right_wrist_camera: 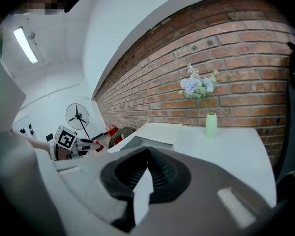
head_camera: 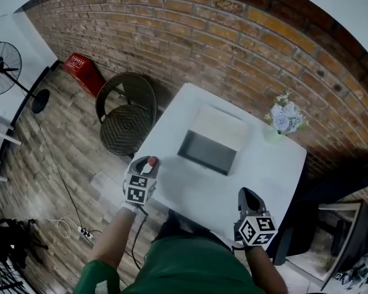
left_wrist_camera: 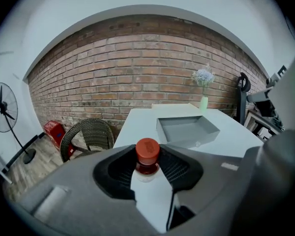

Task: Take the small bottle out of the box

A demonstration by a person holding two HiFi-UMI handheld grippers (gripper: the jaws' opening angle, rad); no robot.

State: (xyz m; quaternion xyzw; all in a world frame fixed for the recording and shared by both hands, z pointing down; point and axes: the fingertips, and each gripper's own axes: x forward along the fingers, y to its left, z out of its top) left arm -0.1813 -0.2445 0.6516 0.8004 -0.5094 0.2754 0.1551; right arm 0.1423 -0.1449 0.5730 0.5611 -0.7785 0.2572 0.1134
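One table (head_camera: 267, 164): white, carries the box; its bare top runs out from the box's near side and left side.
Box (head_camera: 207, 152): grey, open, with a pale lid or flap lying just behind it. Its floor looks bare, though the inside of the near wall is hidden.
Vase (head_camera: 273, 133): pale green with flowers, well apart from the box on its far right, out of the work's way.
Left gripper (head_camera: 146, 166): off the box's near-left corner, about at the table's edge. Jaws partly closed and clamped on the small bottle, pads on either side just below the cap.
Right gripper (head_camera: 246, 194): off the box's near-right corner, jaws closed with the tips meeting and nothing between them.
Small bottle (left_wrist_camera: 148, 156): red cap, clear neck with dark liquid, white label; out of the box and apart from it, held roughly upright in the left jaws.
Step in hand: probably setting the bottle down beside the box.
Doing it well: bring it in from the table's edge toward the box's left side, keep it upright, lower it until its base rests flat, and only then spread the jaws; draw back along the jaw line so the pads do not catch the cap.
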